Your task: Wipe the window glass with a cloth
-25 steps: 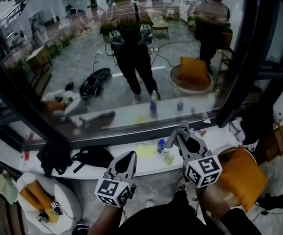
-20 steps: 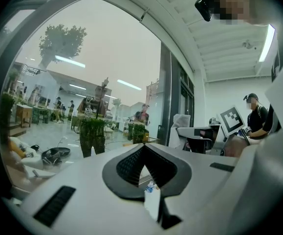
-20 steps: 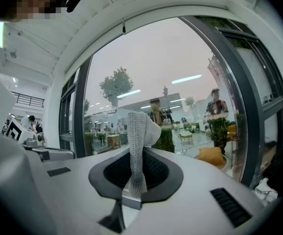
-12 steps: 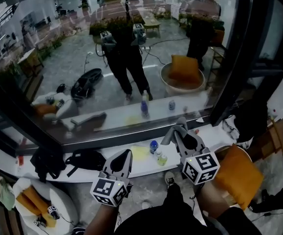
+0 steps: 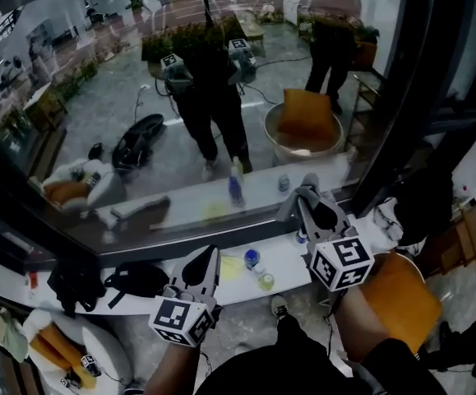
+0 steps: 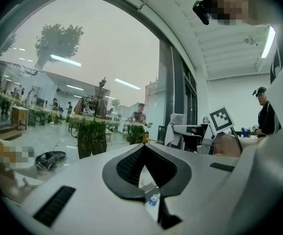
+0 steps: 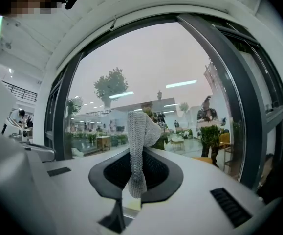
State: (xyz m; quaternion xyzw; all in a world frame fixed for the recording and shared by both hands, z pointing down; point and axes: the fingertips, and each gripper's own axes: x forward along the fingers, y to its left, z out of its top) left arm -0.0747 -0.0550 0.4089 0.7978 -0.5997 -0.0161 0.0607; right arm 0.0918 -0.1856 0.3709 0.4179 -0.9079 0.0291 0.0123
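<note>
Grey knit cloth (image 7: 140,146) pinched upright in the right gripper (image 5: 307,186), window glass (image 5: 221,81) just ahead of its tips, contact unclear; left gripper (image 5: 213,255) below-left, jaws pressed together, empty; wiping judged barely begun, the pane still to do.

White left gripper (image 5: 209,255), right gripper (image 5: 307,188)

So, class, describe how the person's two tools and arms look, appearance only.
The left tool and right tool match: pale grey shells, dark ribbed pads tapering to a point, black slotted vents, and a white cube with black square markers at the rear. No cables show. The person's clothing is dark.
</note>
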